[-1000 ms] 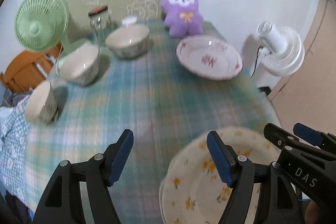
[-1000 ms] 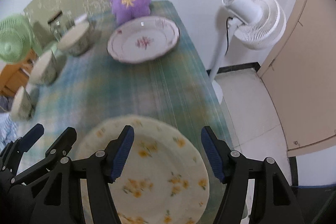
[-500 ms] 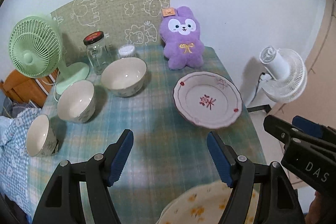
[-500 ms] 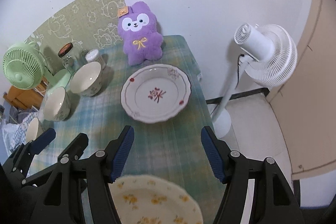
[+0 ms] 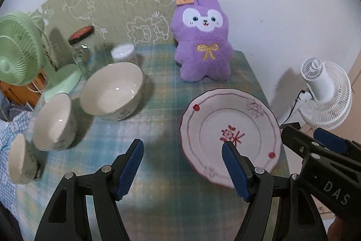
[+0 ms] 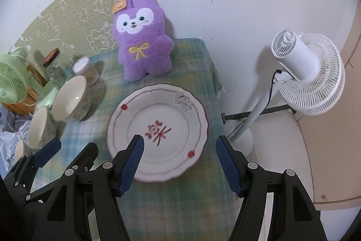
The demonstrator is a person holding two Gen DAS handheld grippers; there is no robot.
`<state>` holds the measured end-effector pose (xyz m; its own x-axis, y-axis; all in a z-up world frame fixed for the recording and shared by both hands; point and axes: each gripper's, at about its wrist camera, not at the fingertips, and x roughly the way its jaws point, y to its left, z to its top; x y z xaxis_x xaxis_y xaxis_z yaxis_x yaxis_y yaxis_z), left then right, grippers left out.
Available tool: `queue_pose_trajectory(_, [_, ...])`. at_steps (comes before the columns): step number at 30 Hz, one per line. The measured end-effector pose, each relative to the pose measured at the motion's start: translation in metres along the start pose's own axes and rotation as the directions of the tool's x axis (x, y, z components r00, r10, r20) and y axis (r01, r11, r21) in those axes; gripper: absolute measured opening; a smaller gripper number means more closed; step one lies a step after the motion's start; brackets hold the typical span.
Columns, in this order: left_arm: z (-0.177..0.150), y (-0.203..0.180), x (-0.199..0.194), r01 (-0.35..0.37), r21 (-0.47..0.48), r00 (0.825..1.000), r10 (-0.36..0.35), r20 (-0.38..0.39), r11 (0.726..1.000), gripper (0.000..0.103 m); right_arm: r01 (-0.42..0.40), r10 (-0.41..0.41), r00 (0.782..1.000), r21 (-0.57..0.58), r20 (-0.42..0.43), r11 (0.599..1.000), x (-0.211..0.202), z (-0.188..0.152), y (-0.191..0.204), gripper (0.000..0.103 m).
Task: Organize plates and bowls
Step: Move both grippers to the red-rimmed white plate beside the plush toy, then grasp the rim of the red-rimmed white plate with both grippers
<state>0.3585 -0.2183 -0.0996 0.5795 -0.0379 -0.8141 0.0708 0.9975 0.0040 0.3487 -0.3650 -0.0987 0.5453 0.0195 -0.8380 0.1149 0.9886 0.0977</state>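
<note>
Right wrist view: the white scalloped ceramic plate with a red flower print (image 6: pixel 158 131) is seen lying flat on the green-and-blue checked cloth of the surface (image 6: pixel 180 200), close to the surface's right edge and just in front of the purple plush rabbit (image 6: pixel 143 37). The right claw (image 6: pixel 178 164) is held above the plate's near rim, released, with nothing between its blue pads. The left claw (image 5: pixel 182 169) is held beside it, to the plate's left; its jaws are closing slightly, yet only bare cloth and the plate's left rim are seen through the gap, and nothing is gripped.

To the left, three cream ceramic bowls are lined up: a large one (image 5: pixel 112 90), a medium one (image 5: pixel 53 121) and a small one (image 5: pixel 19 162). Behind them a glass jar with a dark lid (image 5: pixel 82 50) and a green table fan (image 5: pixel 15 53) are placed; a white pedestal fan (image 6: pixel 309 70) stands on the floor beyond the surface's right edge.

The plate is judged to be the next thing picked up. If it is pinched only at the thin rim, it could tilt and slip; if nudged rightward, it could be pushed over the near edge toward the floor. The two claws are also close enough that a collision is possible.
</note>
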Motion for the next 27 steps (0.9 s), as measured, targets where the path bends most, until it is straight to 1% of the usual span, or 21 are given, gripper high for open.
queue_pose_trajectory(5, [0.008,-0.006,0.028,-0.015,0.005,1.000,0.015,-0.011,1.000,0.070,0.012,-0.012,1.000,-0.005,-0.003,1.000,0.031,0.010,-0.004,0.070])
queue_pose_trajectory(9, [0.010,-0.010,0.051,-0.031,0.022,0.999,0.032,-0.025,0.999,0.070,0.012,-0.011,1.000,0.008,-0.027,1.000,0.056,0.014,-0.007,0.070])
queue_pose_trajectory(12, [0.010,-0.012,0.064,-0.022,0.032,0.999,0.023,-0.041,0.999,0.064,0.006,-0.006,0.999,0.015,-0.048,1.000,0.073,0.015,-0.010,0.069])
queue_pose_trajectory(14, [0.010,-0.013,0.074,-0.011,0.036,0.998,0.014,-0.068,0.999,0.060,0.011,-0.010,0.998,0.013,-0.059,1.000,0.082,0.015,-0.010,0.069])
queue_pose_trajectory(16, [0.009,-0.014,0.080,0.002,0.031,0.997,0.001,-0.082,1.000,0.057,0.018,-0.018,0.997,0.008,-0.069,1.000,0.090,0.015,-0.010,0.069])
queue_pose_trajectory(18, [0.009,-0.015,0.085,0.007,0.032,0.996,-0.004,-0.091,0.999,0.056,0.019,-0.018,0.997,0.014,-0.077,1.000,0.096,0.015,-0.013,0.066])
queue_pose_trajectory(20, [0.009,-0.016,0.089,0.013,0.035,0.995,-0.010,-0.099,0.999,0.054,0.025,-0.024,0.996,0.012,-0.081,1.000,0.101,0.016,-0.014,0.062])
queue_pose_trajectory(22, [0.008,-0.018,0.094,0.024,0.035,0.993,-0.020,-0.118,0.999,0.050,0.034,-0.033,0.995,0.004,-0.089,0.999,0.106,0.016,-0.014,0.061])
queue_pose_trajectory(23, [0.008,-0.018,0.097,0.021,0.036,0.992,-0.016,-0.125,0.999,0.050,0.036,-0.036,0.995,0.000,-0.096,0.999,0.109,0.016,-0.014,0.060])
queue_pose_trajectory(27, [0.007,-0.020,0.095,0.013,0.043,0.994,-0.008,-0.111,0.999,0.049,0.043,-0.043,0.994,-0.003,-0.103,0.999,0.116,0.016,-0.014,0.059])
